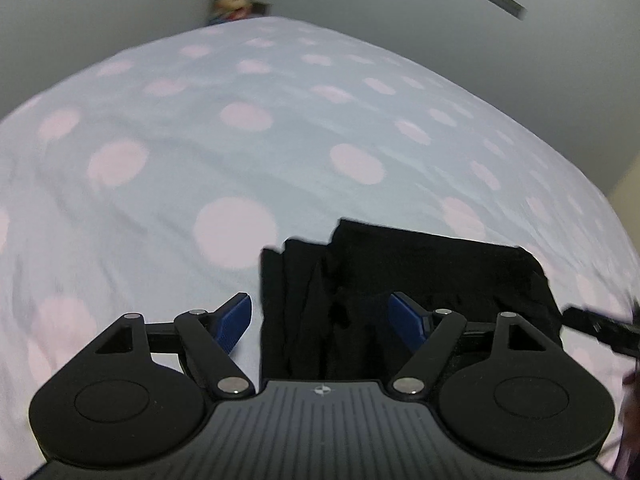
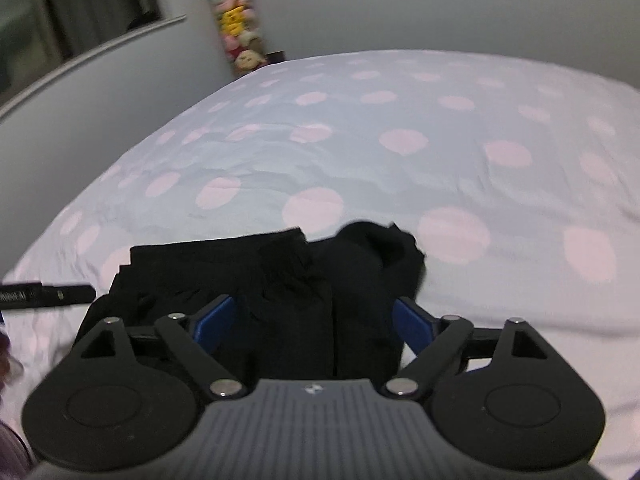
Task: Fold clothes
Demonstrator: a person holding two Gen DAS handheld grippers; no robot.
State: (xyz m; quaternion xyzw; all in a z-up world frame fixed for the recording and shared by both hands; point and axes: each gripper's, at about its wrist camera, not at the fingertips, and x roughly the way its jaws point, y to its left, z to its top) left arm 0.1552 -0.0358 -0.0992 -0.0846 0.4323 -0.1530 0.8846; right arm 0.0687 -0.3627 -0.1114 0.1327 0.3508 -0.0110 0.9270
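Black garment (image 1: 400,280) bunched on dotted sheet (image 1: 240,140) | L/R fingers (image 1: 236,320) apart | label illegible, blurry?

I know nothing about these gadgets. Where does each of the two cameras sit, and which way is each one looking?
Left wrist view: sits on the left tongs, looking forward along their open blue fingers over the black garment on the dotted bedsheet; the other tool's tip shows at right.
Right wrist view: sits on the right tongs, also open, facing the same garment, with stuffed toys by the far wall.
Shared: the garment, the bedsheet, the toys in the corner.
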